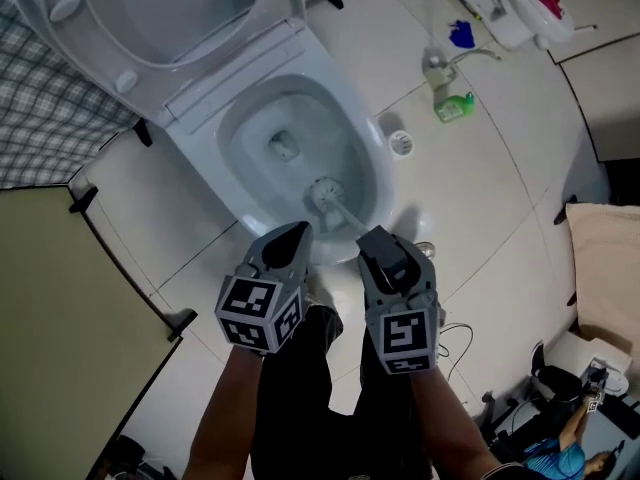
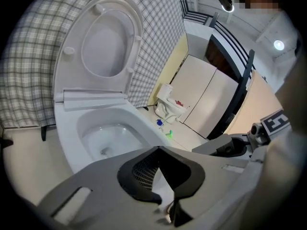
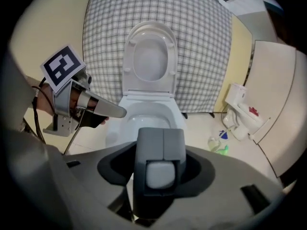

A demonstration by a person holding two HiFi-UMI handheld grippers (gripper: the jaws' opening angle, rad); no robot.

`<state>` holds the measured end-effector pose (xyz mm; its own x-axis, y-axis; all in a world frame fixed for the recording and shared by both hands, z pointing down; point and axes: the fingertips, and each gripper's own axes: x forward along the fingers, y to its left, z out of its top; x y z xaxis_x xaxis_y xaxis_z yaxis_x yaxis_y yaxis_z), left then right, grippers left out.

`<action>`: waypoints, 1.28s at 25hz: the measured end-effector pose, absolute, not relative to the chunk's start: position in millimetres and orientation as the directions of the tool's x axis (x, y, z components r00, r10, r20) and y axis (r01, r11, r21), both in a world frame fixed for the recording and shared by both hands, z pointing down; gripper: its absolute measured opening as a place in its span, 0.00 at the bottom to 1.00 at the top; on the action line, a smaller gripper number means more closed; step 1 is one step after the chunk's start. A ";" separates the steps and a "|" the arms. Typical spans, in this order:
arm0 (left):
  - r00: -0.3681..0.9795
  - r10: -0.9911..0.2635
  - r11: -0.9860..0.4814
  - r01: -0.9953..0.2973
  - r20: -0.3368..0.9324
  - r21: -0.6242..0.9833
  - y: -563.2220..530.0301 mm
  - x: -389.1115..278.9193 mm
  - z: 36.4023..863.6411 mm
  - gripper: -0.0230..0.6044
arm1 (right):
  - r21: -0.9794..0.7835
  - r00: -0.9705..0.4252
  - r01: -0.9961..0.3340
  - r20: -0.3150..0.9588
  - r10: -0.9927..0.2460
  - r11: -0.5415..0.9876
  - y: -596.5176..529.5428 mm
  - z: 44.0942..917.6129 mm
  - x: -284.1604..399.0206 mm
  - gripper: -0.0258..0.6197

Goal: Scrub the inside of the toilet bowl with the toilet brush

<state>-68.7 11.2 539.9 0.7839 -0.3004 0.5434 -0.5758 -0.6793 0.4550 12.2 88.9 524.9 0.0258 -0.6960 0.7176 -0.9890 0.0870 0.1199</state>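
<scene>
Two claws hang over the near rim of the toilet bowl (image 1: 384,168): the right claw (image 1: 379,241) clenches the toilet brush (image 1: 326,194) by its handle, bristles on the bowl's near inner wall, probably best pressed firmly and swept round; the left claw (image 1: 291,236) is closed, empty.

**Around the bathroom floor**

A pale tiled floor (image 1: 500,188) carries a green spray bottle (image 1: 452,103), lying near a small round white drain cover (image 1: 401,143). A little blue item (image 1: 461,34) sits just beyond the bottle, beside a white fixture (image 1: 520,3) with a red mark. Checked wall covering (image 1: 50,118) fills the upper left, above a yellowish panel (image 1: 70,338). A beige cushion (image 1: 605,268) lies at the right edge. A thin cable (image 1: 455,338) loops on the tiles, and a person in blue (image 1: 560,453) is in the lower corner.
</scene>
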 end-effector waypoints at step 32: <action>0.643 -0.488 -0.496 -0.761 0.590 0.419 -19.0 -128.8 540.1 0.05 | 0.213 -0.271 -0.871 0.542 -0.795 0.442 -106.2 524.8 -31.8 0.38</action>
